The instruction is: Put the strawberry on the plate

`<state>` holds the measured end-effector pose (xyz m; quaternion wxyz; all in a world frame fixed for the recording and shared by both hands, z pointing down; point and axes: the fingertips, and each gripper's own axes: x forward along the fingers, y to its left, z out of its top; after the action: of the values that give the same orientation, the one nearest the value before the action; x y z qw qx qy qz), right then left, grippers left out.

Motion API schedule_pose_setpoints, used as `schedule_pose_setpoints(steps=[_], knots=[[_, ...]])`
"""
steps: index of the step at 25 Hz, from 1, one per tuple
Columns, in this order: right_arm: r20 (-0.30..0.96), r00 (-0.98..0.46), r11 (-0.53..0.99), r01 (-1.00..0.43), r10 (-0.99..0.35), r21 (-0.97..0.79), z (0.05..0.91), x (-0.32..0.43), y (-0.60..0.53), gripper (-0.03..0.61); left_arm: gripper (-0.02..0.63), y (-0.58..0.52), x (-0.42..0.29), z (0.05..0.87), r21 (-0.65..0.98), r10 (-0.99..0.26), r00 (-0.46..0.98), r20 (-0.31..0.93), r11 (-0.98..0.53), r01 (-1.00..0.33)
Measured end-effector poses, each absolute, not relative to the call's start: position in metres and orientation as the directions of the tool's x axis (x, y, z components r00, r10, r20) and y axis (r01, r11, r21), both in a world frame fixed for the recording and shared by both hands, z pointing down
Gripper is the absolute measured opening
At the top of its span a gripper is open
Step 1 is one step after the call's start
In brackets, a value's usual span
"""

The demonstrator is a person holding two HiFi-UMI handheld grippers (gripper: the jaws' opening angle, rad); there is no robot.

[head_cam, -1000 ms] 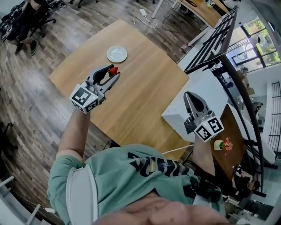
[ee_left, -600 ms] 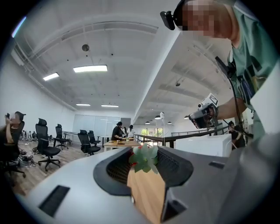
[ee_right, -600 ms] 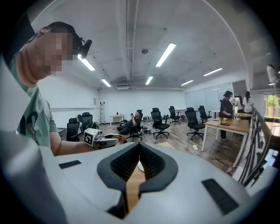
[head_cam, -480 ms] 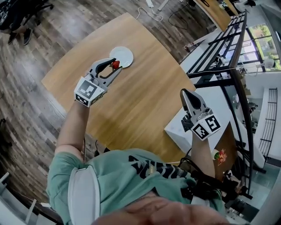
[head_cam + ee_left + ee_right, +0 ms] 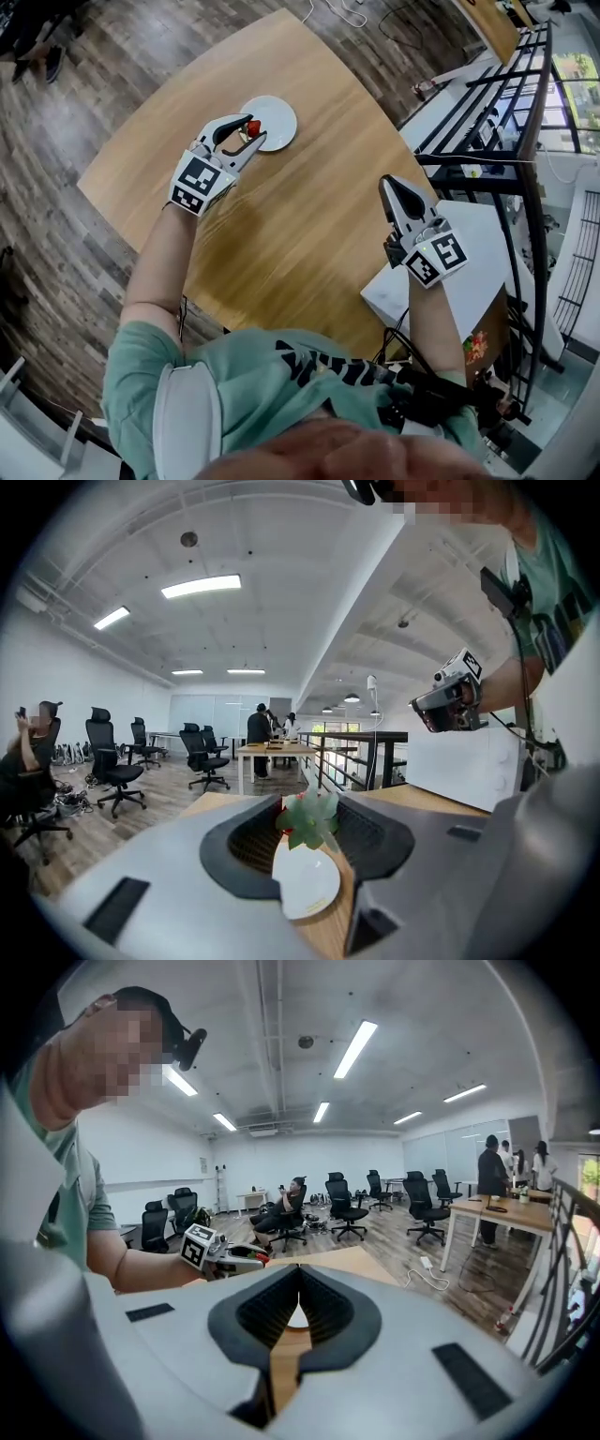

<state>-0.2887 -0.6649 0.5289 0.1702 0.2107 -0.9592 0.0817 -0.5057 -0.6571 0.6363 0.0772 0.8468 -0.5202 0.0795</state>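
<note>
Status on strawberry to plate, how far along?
Done: strawberry is gripped in the left gripper. In hand: it hangs over the plate, near its rim. Left: lower and release it onto the plate. Right gripper is shut, empty, off to the side.

In the head view the left tongs (image 5: pixel 251 132) cover the near rim of the plate (image 5: pixel 277 120), and the strawberry (image 5: pixel 252 127) between their tips is only a red speck, too small to show its leaves or how the tongs meet it. In the left gripper view its red flesh is nearly all hidden behind its green leaves, and the dark jaws cut off both sides of the plate. The desk's (image 5: pixel 309 216) near corner disappears under the person's shirt (image 5: pixel 253 394), and the head view's bottom edge cuts off the rest of that person.
</note>
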Motion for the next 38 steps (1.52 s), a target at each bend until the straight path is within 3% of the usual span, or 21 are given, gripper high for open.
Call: schedule_pose_setpoints(steps=[17,38], knots=[[0.408,-0.854,0.91,-0.399,-0.323,-0.116,0.632,-0.332,-0.711,0.008,0.16,-0.717,-0.5,0.722,-0.006,-0.791,0.453,0.411,-0.499,-0.866],[0.412,-0.872,0.926,-0.348,-0.264,-0.143,0.659,-0.325,-0.699,0.008,0.16,-0.744,-0.49,0.788,-0.088,-0.71,0.392,0.585,-0.536,-0.84]])
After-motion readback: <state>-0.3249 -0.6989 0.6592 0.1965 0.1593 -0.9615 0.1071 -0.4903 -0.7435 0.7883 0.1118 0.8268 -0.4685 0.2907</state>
